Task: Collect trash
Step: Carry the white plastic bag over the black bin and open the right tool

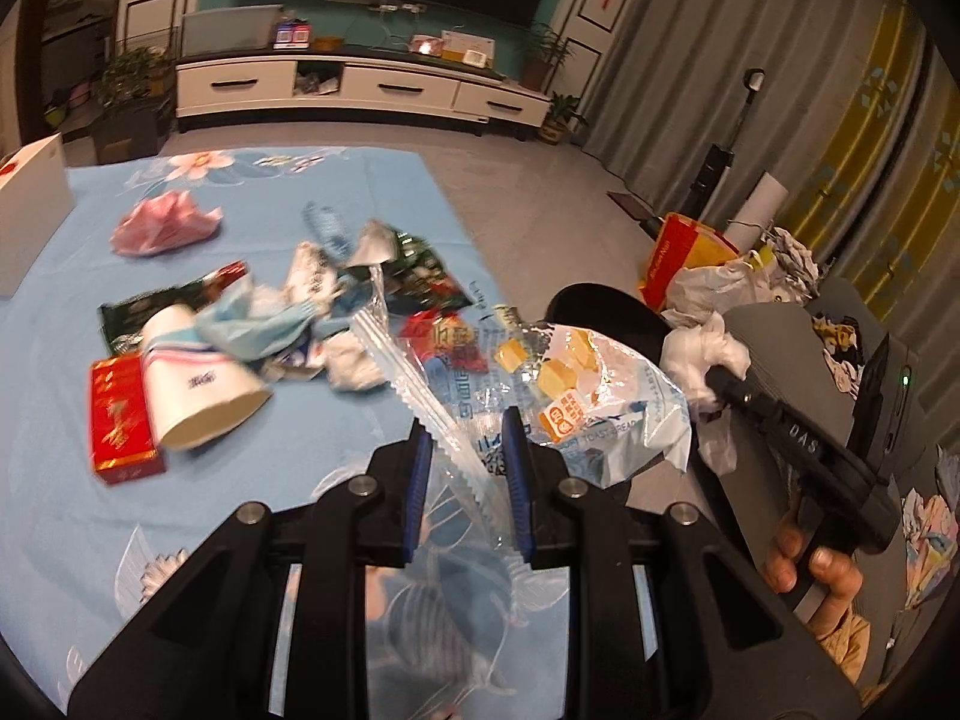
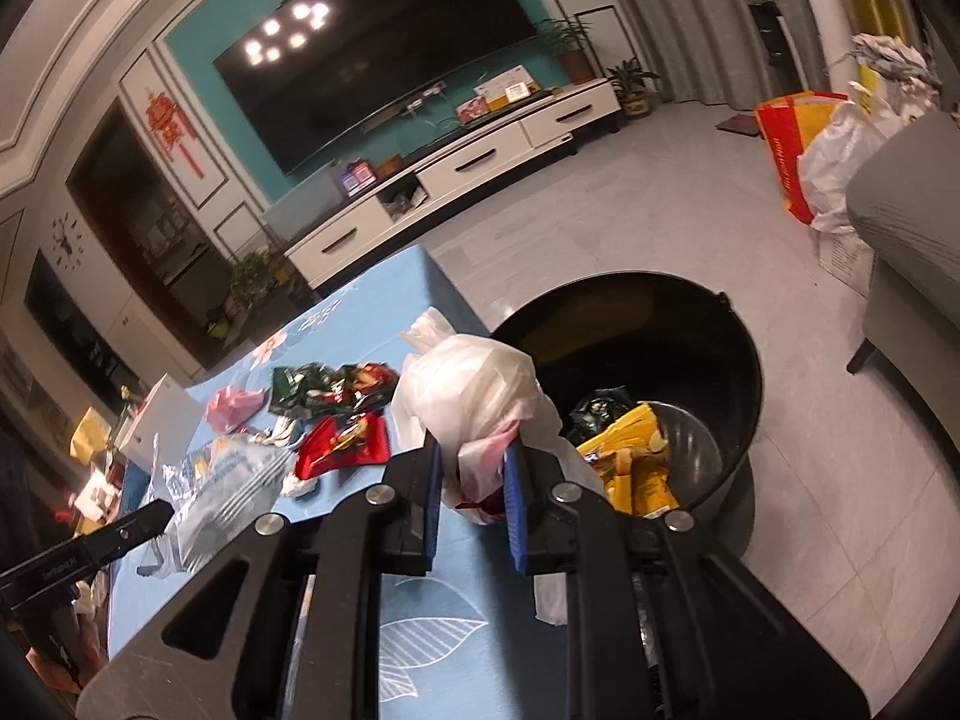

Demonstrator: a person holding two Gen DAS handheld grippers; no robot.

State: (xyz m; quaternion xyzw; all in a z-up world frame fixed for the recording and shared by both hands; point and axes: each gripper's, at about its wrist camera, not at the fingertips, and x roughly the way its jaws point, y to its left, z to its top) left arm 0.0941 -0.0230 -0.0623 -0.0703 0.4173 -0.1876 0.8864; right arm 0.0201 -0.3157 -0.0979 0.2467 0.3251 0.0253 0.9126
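Observation:
My left gripper is shut on a clear toast bread bag and holds it above the blue tablecloth. My right gripper is shut on a crumpled white plastic bag, held at the table's right edge beside the black trash bin. The bin holds yellow and dark wrappers. The right gripper also shows in the left wrist view, with the white bag. The bread bag shows in the right wrist view.
On the table lie a paper cup, a red box, a pink crumpled wrapper, green and red snack packets and a white box. A grey sofa and filled bags stand right of the bin.

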